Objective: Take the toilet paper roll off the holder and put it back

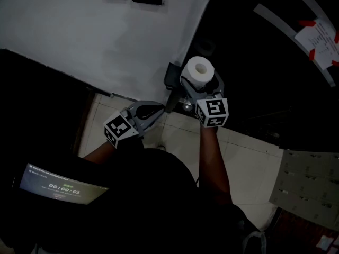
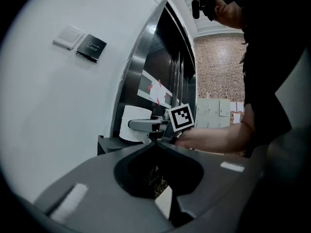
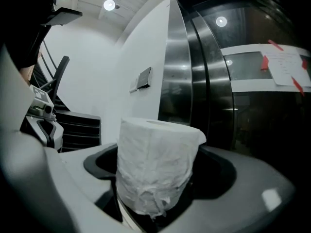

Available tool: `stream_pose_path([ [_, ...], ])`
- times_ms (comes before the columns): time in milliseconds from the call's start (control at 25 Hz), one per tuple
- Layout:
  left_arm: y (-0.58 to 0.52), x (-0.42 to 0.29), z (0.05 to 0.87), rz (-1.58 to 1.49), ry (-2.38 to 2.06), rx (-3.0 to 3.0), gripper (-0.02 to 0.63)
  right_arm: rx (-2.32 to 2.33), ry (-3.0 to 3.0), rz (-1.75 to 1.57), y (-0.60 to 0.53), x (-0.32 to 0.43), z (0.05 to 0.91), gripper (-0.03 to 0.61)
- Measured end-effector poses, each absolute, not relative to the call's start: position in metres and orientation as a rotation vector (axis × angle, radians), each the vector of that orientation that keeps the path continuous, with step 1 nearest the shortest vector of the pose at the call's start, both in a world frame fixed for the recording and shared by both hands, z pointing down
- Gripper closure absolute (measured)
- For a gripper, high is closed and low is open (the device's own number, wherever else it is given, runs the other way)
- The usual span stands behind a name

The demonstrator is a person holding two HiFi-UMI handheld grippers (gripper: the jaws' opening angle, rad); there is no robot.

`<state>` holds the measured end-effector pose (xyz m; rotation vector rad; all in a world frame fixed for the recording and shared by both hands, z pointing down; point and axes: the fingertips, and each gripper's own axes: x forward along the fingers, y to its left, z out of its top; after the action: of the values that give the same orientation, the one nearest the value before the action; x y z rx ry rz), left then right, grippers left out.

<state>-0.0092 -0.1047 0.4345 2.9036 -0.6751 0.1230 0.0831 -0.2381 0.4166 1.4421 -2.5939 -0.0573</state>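
Left tool (image 1: pixel 158 110) clenched, empty, parked low. Toilet paper roll (image 1: pixel 199 69) upright at the holder (image 1: pixel 171 78), right tool (image 1: pixel 198 83) gripping its sides. We lift straight up (no tilt), squeezing lightly to avoid crushing it.

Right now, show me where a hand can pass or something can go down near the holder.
Free: the floor tiles between the right forearm and the dark door, and the tile strip between the left gripper and the white wall. Crowded: around the holder, where the right gripper has the toilet paper roll between its jaws, the left gripper close by.
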Motion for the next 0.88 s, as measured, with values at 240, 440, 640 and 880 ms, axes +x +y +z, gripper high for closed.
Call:
stream_pose_path([
  [240, -0.104, -0.005, 0.434, 0.116, -0.651, 2.908, 0.612, 1.466, -2.586, -0.057, -0.235, 0.096, 0.403, 0.126],
  [440, -0.103, -0.001, 0.434, 0.117, -0.646, 2.916, 0.612, 1.472, -2.573, -0.038, -0.233, 0.107, 0.401, 0.126],
  [640, -0.103, -0.001, 0.435, 0.12, -0.651, 2.913, 0.612, 1.54, -2.53, -0.021, -0.227, 0.14, 0.403, 0.126],
  [880, -0.103, 0.0, 0.435, 0.122, -0.65, 2.915, 0.612, 1.695, -2.436, -0.006, -0.223, 0.2, 0.412, 0.126],
])
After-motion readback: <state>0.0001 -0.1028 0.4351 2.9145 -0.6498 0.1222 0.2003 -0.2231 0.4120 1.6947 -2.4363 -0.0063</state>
